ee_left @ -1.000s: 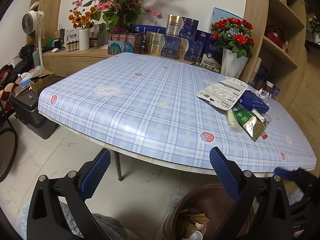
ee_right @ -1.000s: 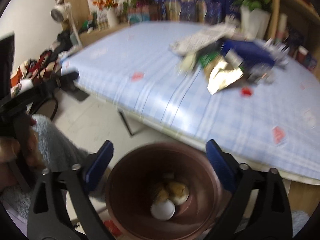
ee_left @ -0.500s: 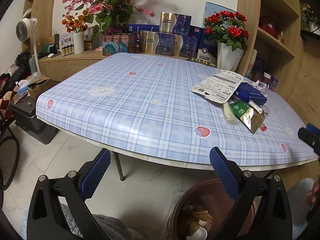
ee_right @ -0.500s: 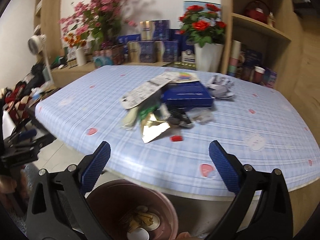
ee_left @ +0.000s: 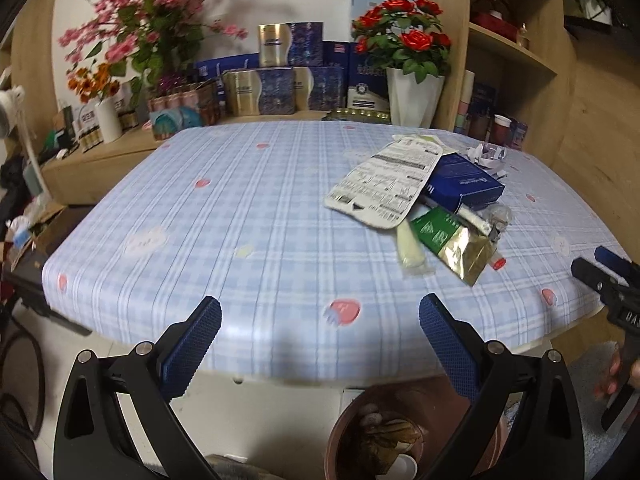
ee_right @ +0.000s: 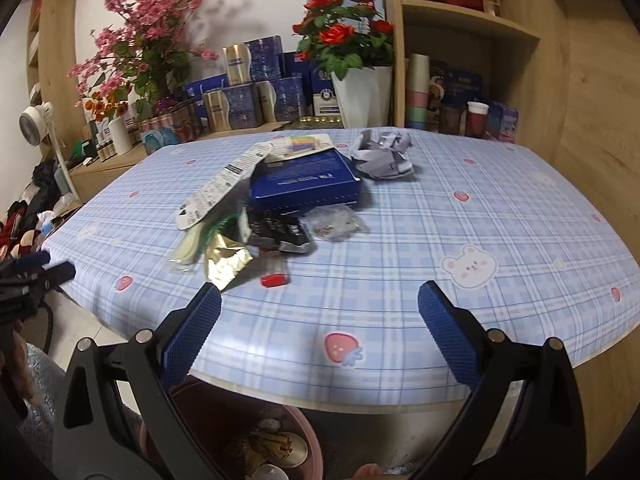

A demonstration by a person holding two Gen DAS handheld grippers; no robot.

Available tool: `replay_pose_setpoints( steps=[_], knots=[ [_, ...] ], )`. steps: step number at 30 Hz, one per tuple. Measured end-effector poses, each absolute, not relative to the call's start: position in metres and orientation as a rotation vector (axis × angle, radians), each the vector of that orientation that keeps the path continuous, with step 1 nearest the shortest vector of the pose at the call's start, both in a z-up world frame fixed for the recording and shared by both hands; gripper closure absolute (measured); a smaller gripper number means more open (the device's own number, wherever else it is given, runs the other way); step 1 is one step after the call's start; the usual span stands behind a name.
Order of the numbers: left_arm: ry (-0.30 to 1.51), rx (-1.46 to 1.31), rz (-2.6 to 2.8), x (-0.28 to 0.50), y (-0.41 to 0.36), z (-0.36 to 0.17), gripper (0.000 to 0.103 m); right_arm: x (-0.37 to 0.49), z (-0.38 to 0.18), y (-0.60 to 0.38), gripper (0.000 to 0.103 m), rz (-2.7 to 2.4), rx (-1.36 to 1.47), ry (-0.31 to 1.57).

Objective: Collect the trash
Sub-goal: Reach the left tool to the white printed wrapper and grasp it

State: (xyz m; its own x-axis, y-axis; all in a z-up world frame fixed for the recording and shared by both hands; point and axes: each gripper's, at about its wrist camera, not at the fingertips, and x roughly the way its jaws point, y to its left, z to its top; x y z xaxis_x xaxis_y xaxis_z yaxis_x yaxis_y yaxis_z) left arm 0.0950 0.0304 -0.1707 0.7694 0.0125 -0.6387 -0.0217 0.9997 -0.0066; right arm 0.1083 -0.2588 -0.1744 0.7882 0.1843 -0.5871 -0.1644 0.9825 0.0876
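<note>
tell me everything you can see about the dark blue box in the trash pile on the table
The dark blue box is a flat rectangular carton, apparently cardboard, with small pale lettering on top and along its near side. It lies flat on the checked tablecloth in the far part of the pile. A long white printed card leans over its left end, and a rainbow-printed sheet sits at its far edge. Crumpled grey paper lies at its right corner, black wrappers against its near side. Neither gripper touches it.

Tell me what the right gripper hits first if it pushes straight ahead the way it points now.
Probably the small red cap, the nearest piece of the trash pile, just left of the centre line. The open right gripper points across the table, and the cloth dead ahead looks bare; depth is uncertain.
</note>
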Motion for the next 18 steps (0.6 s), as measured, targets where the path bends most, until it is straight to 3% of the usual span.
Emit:
replay_pose_setpoints(
  steps=[8, 18],
  knots=[
    [0.726, 0.113, -0.040, 0.179, -0.016, -0.157, 0.006, 0.131, -0.191, -0.287, 0.006, 0.129, 0.112, 0.649],
    [0.888, 0.278, -0.019, 0.298, -0.059, -0.197, 0.008, 0.143, -0.202, -0.317, 0.006, 0.089, 0.194, 0.669]
  ],
)
